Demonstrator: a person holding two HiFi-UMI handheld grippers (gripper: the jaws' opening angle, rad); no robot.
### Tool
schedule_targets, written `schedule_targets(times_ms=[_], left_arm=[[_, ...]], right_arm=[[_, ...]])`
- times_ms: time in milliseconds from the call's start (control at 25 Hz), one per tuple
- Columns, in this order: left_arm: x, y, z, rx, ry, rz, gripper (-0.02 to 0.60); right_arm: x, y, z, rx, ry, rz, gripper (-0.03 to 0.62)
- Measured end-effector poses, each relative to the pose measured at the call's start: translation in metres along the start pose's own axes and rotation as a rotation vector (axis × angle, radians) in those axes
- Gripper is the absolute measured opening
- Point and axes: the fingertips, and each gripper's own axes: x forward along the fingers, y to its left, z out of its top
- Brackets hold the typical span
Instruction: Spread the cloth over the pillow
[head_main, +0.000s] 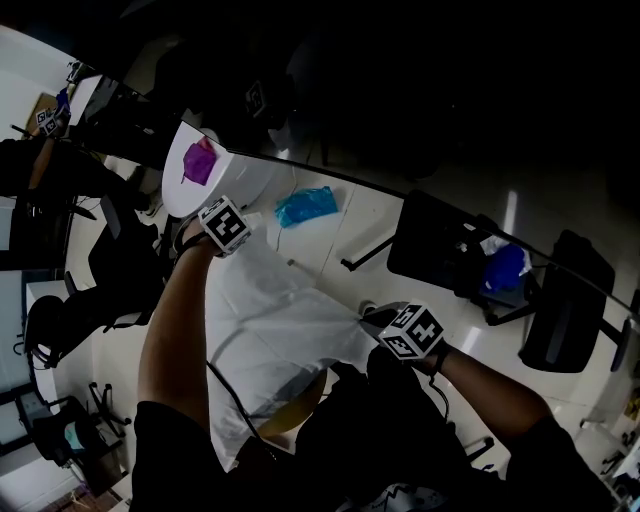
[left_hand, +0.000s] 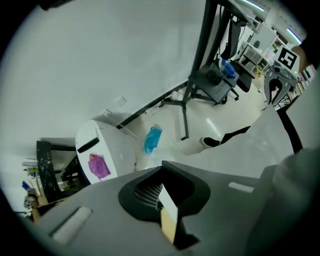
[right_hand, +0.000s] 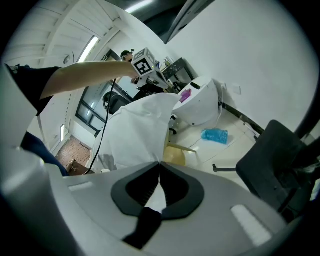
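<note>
White cloth (head_main: 268, 325) hangs stretched between the two tongs, with the left gripper (left_hand: 165, 199) and right gripper (right_hand: 159, 172) each pinched tight on its edge.

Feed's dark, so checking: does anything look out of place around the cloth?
One thing: a crumpled blue bag lies loose on the floor, beyond the white cloth. The cloth itself hangs stretched, without visible damage.

The cloth (head_main: 265, 330) is white, thin and creased, held up in the air as a slanting sheet at 7 o'clock of the head view. Two corners are pinched, at its own 12 and 3 o'clock. The lower edge hangs slack toward 7 o'clock.
</note>
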Motion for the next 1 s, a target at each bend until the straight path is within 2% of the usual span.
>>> schedule_targets(times_ms=[80,120,160,200,360,440,560,760,1000], left_arm=[[0.015,-0.012,-0.010,-0.044,0.036,-0.061,0.005],[0.019,-0.017,-0.014,-0.082,0.047,-0.091,0.043],[0.023,-0.019,-0.017,-0.120,0.048,-0.113,0.135],[0.027,-0.017,-0.016,-0.146,0.037,-0.119,0.175],[0.035,-0.014,-0.013,-0.162,0.036,-0.137,0.195],[0.038,-0.018,-0.016,-0.140,0.067,-0.152,0.166],[0.041,-0.024,-0.019,-0.100,0.100,-0.174,0.004],[0.036,-0.016,-0.012,-0.078,0.079,-0.151,0.000],[0.018,-0.001,-0.008,-0.116,0.016,-0.122,0.000]], right_arm=[[0.004,0.001,0.000,0.006,0.002,0.000,0.014],[0.005,0.001,0.000,0.006,0.002,-0.001,0.014],[0.006,0.001,0.000,0.003,0.002,-0.001,0.014],[0.007,0.001,-0.001,0.001,0.002,-0.001,0.014],[0.009,0.001,-0.004,0.008,0.006,0.008,0.013],[0.010,0.003,-0.004,0.004,0.012,0.010,0.014],[0.011,0.004,-0.003,0.006,0.014,0.016,0.014],[0.007,0.003,-0.001,0.009,-0.001,0.017,0.014],[-0.008,0.001,0.015,0.020,-0.075,-0.011,0.014]])
